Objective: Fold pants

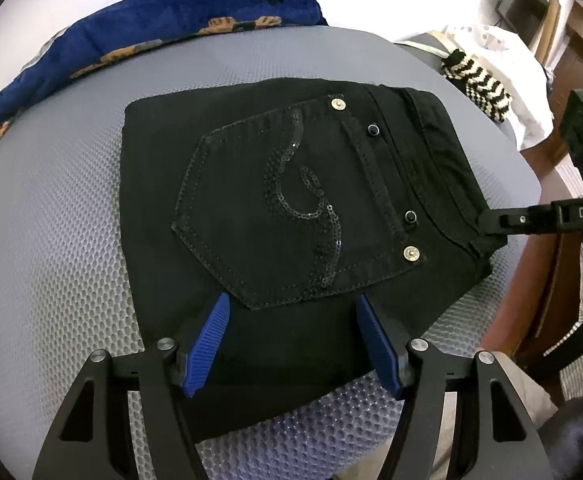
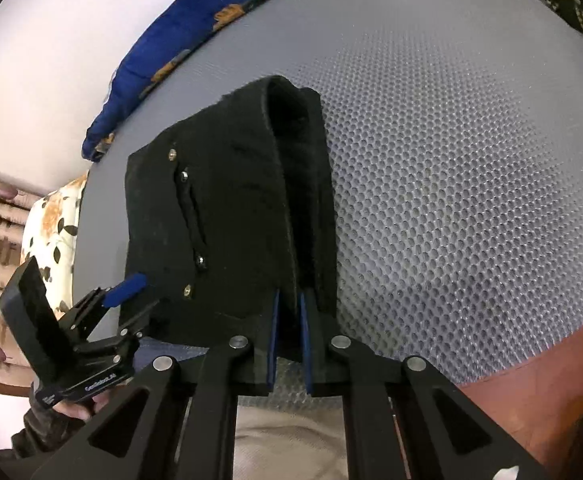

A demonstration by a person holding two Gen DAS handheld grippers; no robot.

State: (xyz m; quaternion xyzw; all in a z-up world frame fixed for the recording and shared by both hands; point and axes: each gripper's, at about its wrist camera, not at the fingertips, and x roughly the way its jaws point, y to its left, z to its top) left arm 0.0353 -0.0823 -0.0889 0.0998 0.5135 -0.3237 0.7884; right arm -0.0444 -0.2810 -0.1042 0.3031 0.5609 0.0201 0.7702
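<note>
Black folded pants (image 1: 291, 184) lie on a grey honeycomb mat (image 1: 51, 220), back pocket with a sequin swirl facing up. My left gripper (image 1: 291, 304) stands open over their near edge, blue pads wide apart with the fabric below them and not pinched. My right gripper (image 2: 289, 300) is shut on the waistband edge of the pants (image 2: 227, 200), a fold of cloth rising between its blue pads. In the left wrist view the right gripper (image 1: 487, 222) bites the pants' right corner. The left gripper (image 2: 135, 304) shows at the pants' left side.
A blue floral cloth (image 1: 151, 28) lies along the mat's far edge. A black-and-white knit piece (image 1: 475, 84) and white cloth sit at the far right. Brown wooden furniture (image 1: 539, 280) borders the mat on the right. A cream floral cushion (image 2: 51, 232) lies left.
</note>
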